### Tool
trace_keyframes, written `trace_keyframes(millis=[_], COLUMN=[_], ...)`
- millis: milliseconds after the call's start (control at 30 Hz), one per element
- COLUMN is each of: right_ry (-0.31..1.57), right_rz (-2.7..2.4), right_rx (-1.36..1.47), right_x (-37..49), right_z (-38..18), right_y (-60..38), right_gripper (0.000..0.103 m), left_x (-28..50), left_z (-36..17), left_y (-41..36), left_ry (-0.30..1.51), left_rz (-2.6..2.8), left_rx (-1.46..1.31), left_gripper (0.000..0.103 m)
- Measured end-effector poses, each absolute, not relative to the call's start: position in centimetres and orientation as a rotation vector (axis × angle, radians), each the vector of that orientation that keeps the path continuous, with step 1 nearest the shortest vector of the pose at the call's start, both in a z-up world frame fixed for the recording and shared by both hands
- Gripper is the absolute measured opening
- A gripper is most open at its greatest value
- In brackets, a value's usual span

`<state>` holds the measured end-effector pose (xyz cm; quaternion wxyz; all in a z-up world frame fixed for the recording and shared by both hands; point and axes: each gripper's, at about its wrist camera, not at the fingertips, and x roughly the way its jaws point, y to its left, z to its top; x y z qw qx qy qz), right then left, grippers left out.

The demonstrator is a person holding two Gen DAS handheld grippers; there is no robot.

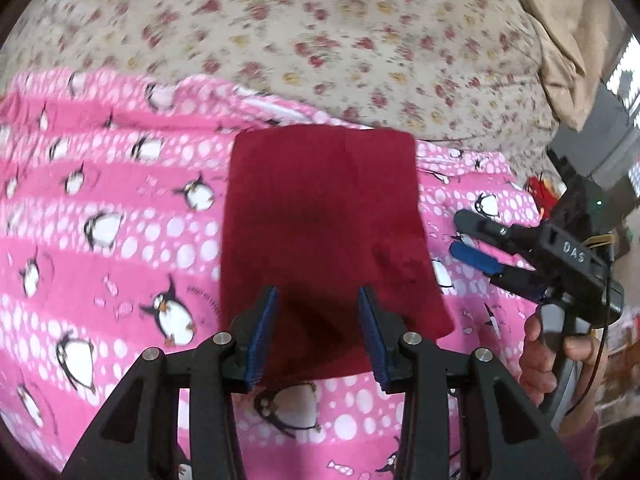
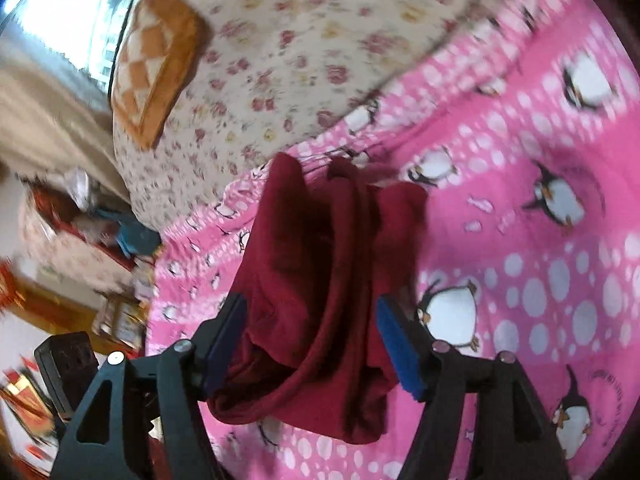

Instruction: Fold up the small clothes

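Note:
A dark red small garment [image 1: 324,220] lies folded flat as a rectangle on a pink penguin-print blanket [image 1: 120,216]. My left gripper [image 1: 318,332] is open, its blue pads straddling the garment's near edge just above it. My right gripper [image 1: 466,236] shows at the right of the left wrist view, held by a hand, its jaws apart, beside the garment's right edge. In the right wrist view the right gripper [image 2: 312,340] is open over the garment [image 2: 320,264], which looks bunched with folds between the fingers.
The pink blanket [image 2: 540,220] lies on a floral bedsheet [image 1: 320,40]. An orange checked cushion [image 2: 154,64] sits at the bed's far side. Beige fabric [image 1: 568,40] and room clutter lie beyond the bed's right edge.

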<state>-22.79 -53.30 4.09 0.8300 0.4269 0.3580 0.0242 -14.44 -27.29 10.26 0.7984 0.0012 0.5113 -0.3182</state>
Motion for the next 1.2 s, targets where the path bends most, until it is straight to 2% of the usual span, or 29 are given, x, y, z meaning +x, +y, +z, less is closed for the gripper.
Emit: trace_keyframes(millis=[300,333,367,400,467,567,667,733,800,867,967,1133,1200], right_ry=[0.863,0.872,0.88,0.88,0.833,0.797,0.839,0.85,0.832,0.814,0.784,0.826,0.848], right_rz=[0.022,0.006,-0.014,-0.032,-0.041,-0.096,-0.127,-0.109,-0.122,-0.113,-0.024,0.033,0.039], right_rx=[0.747,0.736,0.713,0.668,0.6,0.534,0.587,0.62,0.637,0.662,0.653,0.581,0.567], right_x=[-16.8,-16.4,-16.1,-16.1,-17.2,-19.3,-18.9,-19.0,-20.0,-21.4,-23.3,-23.8,-23.7], right_z=[3.8,3.6,3.4,3.7,4.8,5.7,3.8,3.0,3.8,5.1,7.1,7.2,6.3], right_y=[-50.4,-50.3,-50.0,-49.7,-49.3,-49.7,-51.1,-51.2,-51.2,-50.8,-48.6,-45.2,-44.5], right_gripper=[0.074,0.067,0.038,0.023,0.008,0.008,0.008,0.012,0.025,0.043,0.053,0.053,0.048], left_x=[-14.8,-14.9,-14.9,-15.0,-15.1,-15.3,-15.5,-15.8,-15.9,-15.9,-15.4,-15.1,-15.0], left_z=[7.6,7.3,7.0,6.9,6.7,6.5,6.5,7.0,7.4,7.7,7.6,7.6,7.6], left_y=[-28.3,-28.5,-28.5,-28.5,-28.3,-27.9,-27.7,-27.3,-26.8,-26.3,-26.0,-25.7,-25.5], left_ry=[1.168,1.179,1.188,1.193,1.197,1.206,1.202,1.192,1.169,1.137,1.118,1.106,1.105], left_rz=[-0.753,-0.756,-0.758,-0.764,-0.783,-0.809,-0.801,-0.806,-0.791,-0.763,-0.734,-0.706,-0.698], left_rx=[-0.026,-0.02,-0.016,-0.015,-0.015,-0.021,-0.017,-0.018,-0.003,0.022,0.035,0.018,0.016], left_gripper=[0.019,0.019,0.019,0.019,0.019,0.019,0.019,0.019,0.019,0.019,0.019,0.019,0.019])
